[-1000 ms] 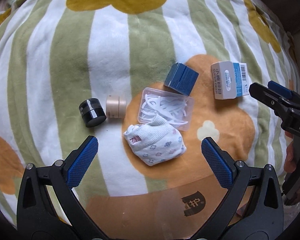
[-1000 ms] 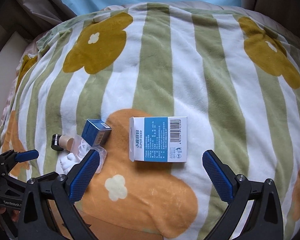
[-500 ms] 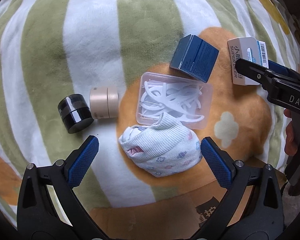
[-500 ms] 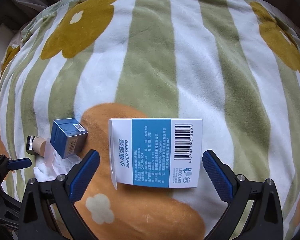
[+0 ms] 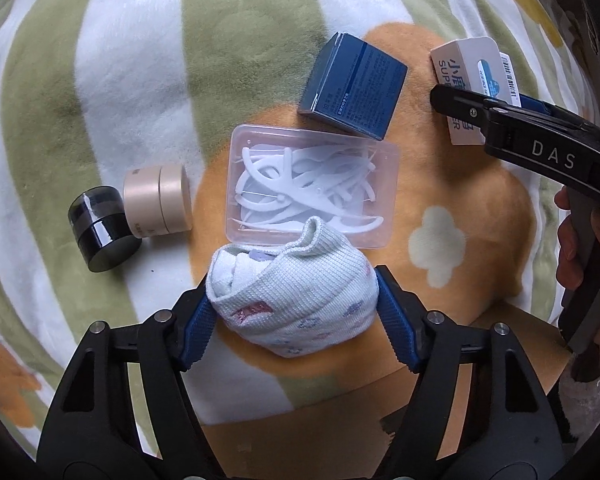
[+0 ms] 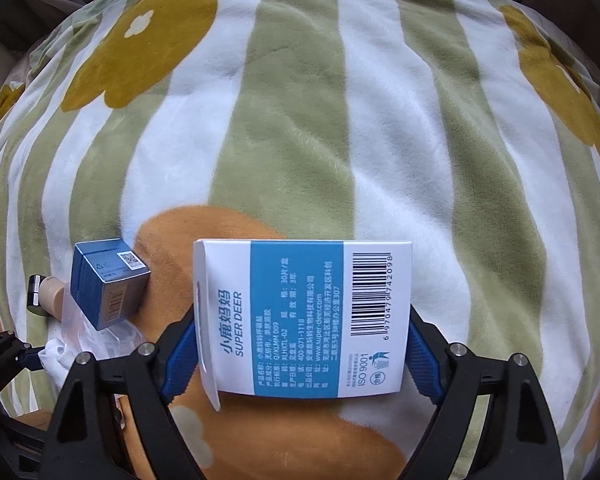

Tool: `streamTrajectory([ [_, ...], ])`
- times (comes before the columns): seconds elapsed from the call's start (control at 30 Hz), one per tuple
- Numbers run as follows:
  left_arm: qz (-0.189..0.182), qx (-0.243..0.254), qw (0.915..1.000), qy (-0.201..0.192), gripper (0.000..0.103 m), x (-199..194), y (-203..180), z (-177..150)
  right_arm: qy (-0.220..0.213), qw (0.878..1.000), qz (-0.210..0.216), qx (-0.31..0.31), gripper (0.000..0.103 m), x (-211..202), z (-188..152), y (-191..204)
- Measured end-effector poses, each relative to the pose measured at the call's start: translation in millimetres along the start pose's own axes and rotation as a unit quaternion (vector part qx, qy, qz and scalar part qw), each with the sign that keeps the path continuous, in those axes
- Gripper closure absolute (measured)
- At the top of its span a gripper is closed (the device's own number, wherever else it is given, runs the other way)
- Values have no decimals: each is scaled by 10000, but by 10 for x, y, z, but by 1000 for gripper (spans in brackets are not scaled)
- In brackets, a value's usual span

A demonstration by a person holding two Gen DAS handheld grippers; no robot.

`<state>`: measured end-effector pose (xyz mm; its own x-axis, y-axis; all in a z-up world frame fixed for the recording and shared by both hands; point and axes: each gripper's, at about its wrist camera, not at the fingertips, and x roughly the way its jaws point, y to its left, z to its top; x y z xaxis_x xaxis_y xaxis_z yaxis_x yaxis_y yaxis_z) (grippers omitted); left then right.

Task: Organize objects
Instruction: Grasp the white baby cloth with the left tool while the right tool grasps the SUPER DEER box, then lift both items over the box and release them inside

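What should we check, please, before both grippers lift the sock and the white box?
1. Left gripper closed on the sock: ok, a blue pad presses each side.
2. Right gripper closed on the white box: ok, pads meet both short ends.
3. Sock free of the floss case: not ok, its cuff lies over the case's near edge.
4. White box clear of the blue box: ok, a gap shows.
5. Jars out of the way: ok, left of the sock.
6. Destination in sight: cannot tell; only the blanket shows.
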<state>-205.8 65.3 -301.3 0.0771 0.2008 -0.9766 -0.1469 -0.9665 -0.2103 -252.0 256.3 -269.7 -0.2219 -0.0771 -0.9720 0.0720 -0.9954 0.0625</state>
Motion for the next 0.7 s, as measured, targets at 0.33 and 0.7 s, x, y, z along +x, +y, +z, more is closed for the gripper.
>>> streamTrajectory([
  [0.33,-56,-47,9995,-293,35,-306,4,-19,-120,9999,69,56,19,-137,12,-80],
  [0.7,-146,-26,9957,-913,35,-715,-24,-333,-410,9991,107,41,19,-539,2,15],
])
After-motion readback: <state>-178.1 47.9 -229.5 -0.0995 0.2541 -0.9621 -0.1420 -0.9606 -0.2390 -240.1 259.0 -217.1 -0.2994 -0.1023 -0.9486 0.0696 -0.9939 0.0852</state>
